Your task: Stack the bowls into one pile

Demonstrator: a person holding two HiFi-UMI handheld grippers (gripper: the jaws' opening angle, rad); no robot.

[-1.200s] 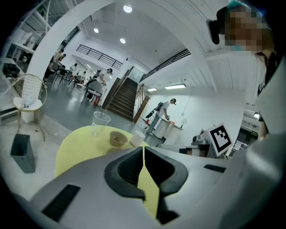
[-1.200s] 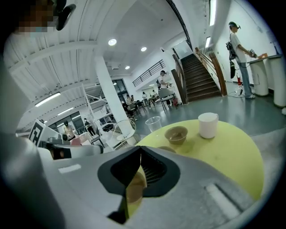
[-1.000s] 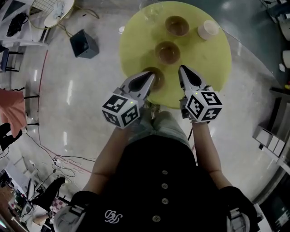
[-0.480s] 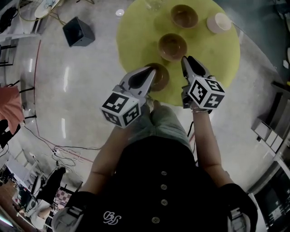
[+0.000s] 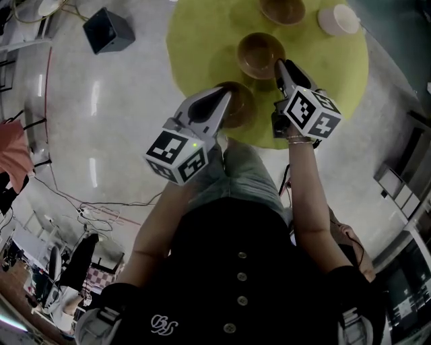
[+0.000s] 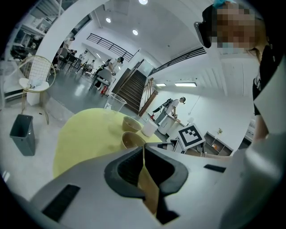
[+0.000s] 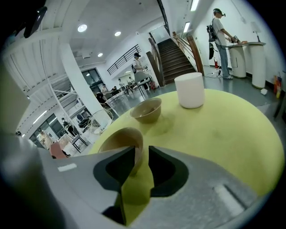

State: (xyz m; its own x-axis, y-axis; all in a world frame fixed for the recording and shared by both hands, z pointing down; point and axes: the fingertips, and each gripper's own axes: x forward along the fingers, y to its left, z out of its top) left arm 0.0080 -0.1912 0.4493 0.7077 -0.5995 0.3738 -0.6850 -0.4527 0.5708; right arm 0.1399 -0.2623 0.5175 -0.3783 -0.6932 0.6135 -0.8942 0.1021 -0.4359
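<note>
left gripper (image 6: 144,154): clamped on near bowl (image 5: 241,108) rim at table (image 5: 195,47) near edge, probably for lifting | right gripper (image 7: 142,157): narrow gap, just been opening, straddling middle bowl (image 5: 259,54) rim unpinched, likely steadying the stack base

One round yellow table (image 5: 202,47) carries three brown bowls: a far bowl (image 5: 283,8) at the head view's top edge, a middle bowl (image 5: 258,54) just below it, and a near bowl (image 5: 239,108) lower still, toward the frame's centre. One white cup (image 5: 338,19) sits at the upper right of the tabletop. One clear plastic cup (image 6: 117,102) shows at the table's far side in the left gripper view. One dark box (image 5: 104,30) lies on the floor, upper left. One wire chair (image 6: 38,74) stands at that gripper view's left. One staircase (image 7: 176,56) rises in the right gripper view's upper middle.
</note>
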